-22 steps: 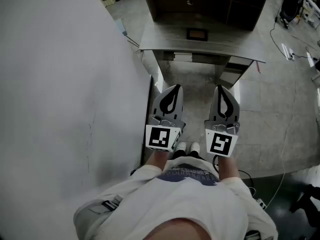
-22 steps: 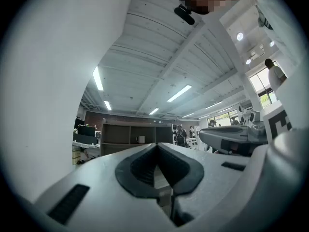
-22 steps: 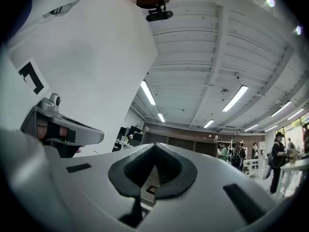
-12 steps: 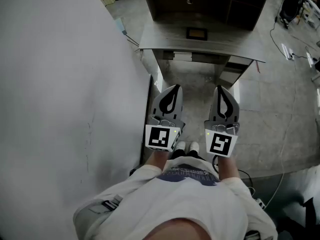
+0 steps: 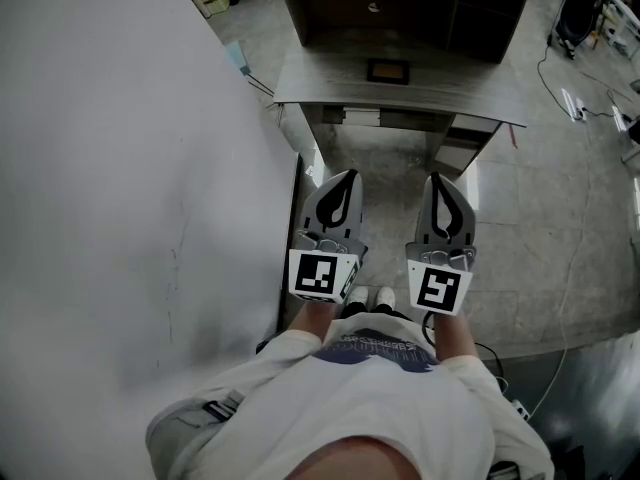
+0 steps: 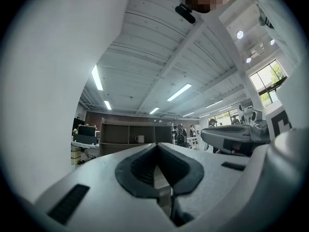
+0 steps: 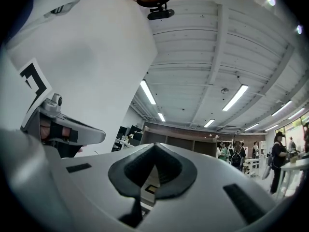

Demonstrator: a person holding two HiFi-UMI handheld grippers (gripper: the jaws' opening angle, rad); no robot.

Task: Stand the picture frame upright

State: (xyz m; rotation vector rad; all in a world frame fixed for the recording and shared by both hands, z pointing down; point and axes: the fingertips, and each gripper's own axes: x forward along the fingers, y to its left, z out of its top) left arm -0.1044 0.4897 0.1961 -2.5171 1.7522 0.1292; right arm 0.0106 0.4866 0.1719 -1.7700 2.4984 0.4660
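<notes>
A small dark picture frame (image 5: 387, 71) lies flat on a grey desk (image 5: 320, 86) well ahead of me. Both grippers hang side by side at waist height, far short of the desk. The left gripper (image 5: 341, 177) is shut with nothing in it, and its jaws meet at the tip in the left gripper view (image 6: 157, 144). The right gripper (image 5: 442, 179) is also shut and empty, its dark pads closed together in the right gripper view (image 7: 154, 144). Both point slightly upward toward the room.
A white wall (image 5: 120, 168) runs close along my left. Behind the desk stands a dark open shelf unit (image 5: 400, 8) with a white mug (image 6: 139, 139) on it. Cables (image 5: 590, 108) lie on the floor at right. People stand in the distance (image 7: 279, 153).
The desk and frame have slid slightly left in the head view. Both grippers stay shut and side by side as before.
</notes>
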